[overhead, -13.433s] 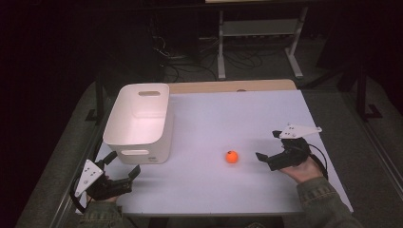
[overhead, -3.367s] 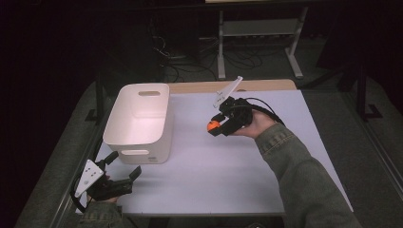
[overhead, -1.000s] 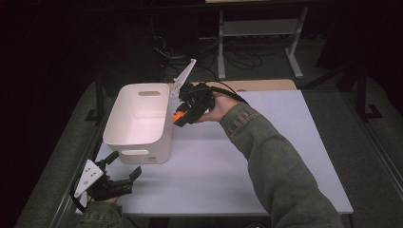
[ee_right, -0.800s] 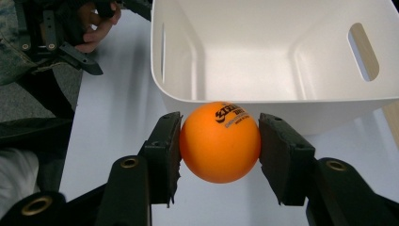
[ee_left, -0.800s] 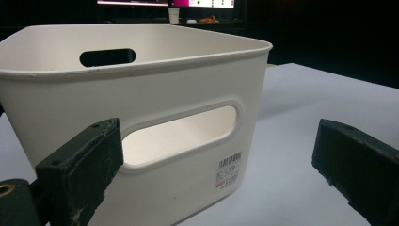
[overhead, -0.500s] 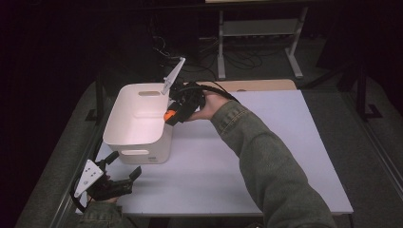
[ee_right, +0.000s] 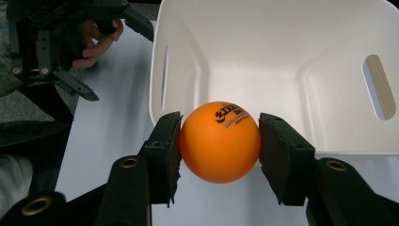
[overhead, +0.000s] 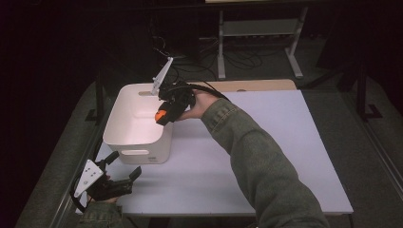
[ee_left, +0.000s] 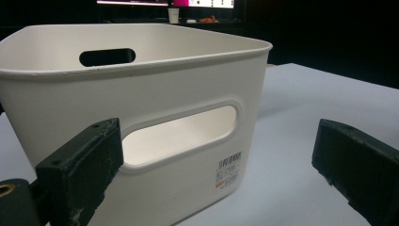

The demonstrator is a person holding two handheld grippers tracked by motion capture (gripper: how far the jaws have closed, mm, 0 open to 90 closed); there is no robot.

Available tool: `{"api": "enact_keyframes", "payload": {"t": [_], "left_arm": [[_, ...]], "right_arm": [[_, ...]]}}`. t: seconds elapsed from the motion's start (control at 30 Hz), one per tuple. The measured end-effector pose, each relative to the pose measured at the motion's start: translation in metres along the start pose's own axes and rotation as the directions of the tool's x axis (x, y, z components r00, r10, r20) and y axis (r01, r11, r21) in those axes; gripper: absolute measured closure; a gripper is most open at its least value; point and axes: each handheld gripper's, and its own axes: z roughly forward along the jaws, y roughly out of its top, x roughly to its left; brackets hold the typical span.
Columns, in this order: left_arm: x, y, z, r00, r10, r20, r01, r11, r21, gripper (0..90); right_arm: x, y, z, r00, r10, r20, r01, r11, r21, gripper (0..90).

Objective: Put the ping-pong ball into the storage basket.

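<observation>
Right gripper view: orange ball (ee_right: 220, 142) clamped between jaws (above bin (ee_right: 282, 70) rim); left jaws apart.

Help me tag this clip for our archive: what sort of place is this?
Probably a lab or workshop recording station. A bare white table stands under lighting in a dark room, cables and a metal frame lie on the floor behind, and lit monitors show beyond the white bin.

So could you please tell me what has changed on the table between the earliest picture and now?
The right gripper took hold of the orange ball from the table and carried it left to the white bin's rim, where it holds it. The left gripper and the bin stayed put.
</observation>
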Motion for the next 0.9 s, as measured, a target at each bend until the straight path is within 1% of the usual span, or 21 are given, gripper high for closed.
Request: {"api": "enact_keyframes", "payload": {"t": [0.1, 0.3, 0.6, 0.9], "left_arm": [[0.000, 0.000, 0.000, 1.0000, 0.000, 0.000, 0.000, 1.0000, 0.000, 2.0], [0.000, 0.000, 0.000, 1.0000, 0.001, 0.000, -0.001, 1.0000, 0.000, 2.0], [0.000, 0.000, 0.000, 1.0000, -0.001, 0.002, 0.001, 1.0000, -0.002, 2.0], [0.000, 0.000, 0.000, 1.0000, -0.003, 0.003, 0.003, 1.0000, -0.002, 2.0]], "right_arm": [[0.000, 0.003, 0.004, 1.0000, -0.003, -0.004, 0.003, 1.0000, 0.007, 49.8], [-0.002, 0.009, 0.017, 0.9997, -0.016, -0.016, 0.017, 0.9996, 0.023, 49.7], [-0.003, 0.018, 0.028, 0.9990, -0.025, -0.036, 0.025, 0.9995, 0.017, 49.7], [-0.005, 0.021, 0.037, 0.9986, -0.024, -0.047, 0.026, 0.9993, 0.026, 49.7]]}}
